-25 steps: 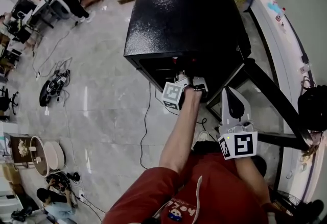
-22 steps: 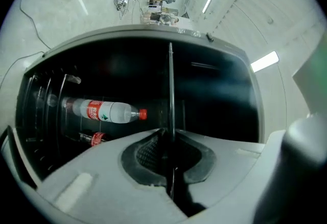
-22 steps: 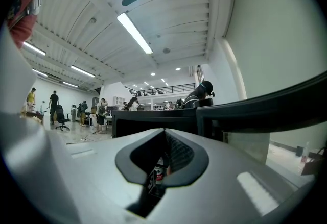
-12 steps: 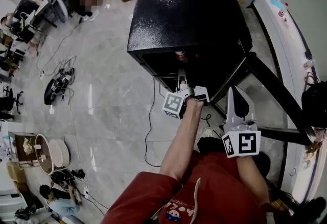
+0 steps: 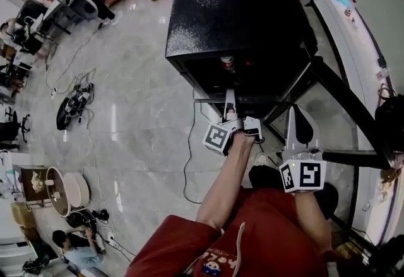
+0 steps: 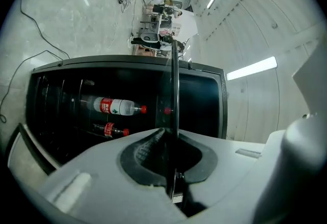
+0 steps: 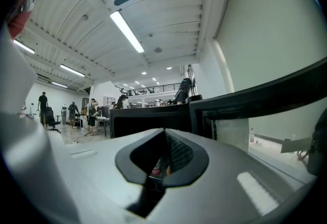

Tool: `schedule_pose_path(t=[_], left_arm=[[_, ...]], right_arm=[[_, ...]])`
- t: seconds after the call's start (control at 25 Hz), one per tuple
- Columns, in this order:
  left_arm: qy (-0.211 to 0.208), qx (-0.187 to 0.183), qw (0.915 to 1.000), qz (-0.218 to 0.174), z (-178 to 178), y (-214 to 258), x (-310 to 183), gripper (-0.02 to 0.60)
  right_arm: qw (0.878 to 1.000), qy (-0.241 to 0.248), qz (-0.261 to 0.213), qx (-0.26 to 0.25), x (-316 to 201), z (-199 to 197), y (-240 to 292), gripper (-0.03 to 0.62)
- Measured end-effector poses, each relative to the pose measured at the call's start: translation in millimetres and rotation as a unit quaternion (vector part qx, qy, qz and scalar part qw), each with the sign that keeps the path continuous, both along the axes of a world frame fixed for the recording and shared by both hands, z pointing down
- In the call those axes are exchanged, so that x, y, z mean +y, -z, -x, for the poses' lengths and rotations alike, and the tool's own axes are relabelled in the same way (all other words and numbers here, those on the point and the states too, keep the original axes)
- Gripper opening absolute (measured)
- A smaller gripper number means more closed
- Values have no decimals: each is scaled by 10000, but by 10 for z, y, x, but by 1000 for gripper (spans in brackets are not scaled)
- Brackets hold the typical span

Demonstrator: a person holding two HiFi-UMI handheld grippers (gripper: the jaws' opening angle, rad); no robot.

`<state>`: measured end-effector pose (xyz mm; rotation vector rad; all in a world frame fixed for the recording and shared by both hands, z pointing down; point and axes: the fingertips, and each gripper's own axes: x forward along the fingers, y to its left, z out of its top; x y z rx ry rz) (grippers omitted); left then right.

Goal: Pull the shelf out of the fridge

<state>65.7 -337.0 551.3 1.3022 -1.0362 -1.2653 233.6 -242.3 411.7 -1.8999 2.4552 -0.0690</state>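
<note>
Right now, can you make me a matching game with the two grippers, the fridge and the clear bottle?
Things:
1. left gripper
2. right gripper
3. fridge
4. clear bottle

States or places:
A. black, with its door open
B. shut, holding nothing
C. inside the fridge, red cap
D. clamped on the edge of the shelf

Pairs: 1-D, 2-B, 3-A, 4-C
</note>
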Motion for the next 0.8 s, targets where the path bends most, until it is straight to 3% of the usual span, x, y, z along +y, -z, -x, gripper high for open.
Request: schedule_pose_path(t=[0.32, 0.8], left_arm=[[-202, 262, 9994, -113, 55, 130, 296, 20], [-551, 342, 9979, -44, 203, 66, 743, 23]], right_arm=[[9997, -236, -45, 25, 182, 79, 47, -2], [9990, -433, 11, 62, 453, 147, -6, -2]])
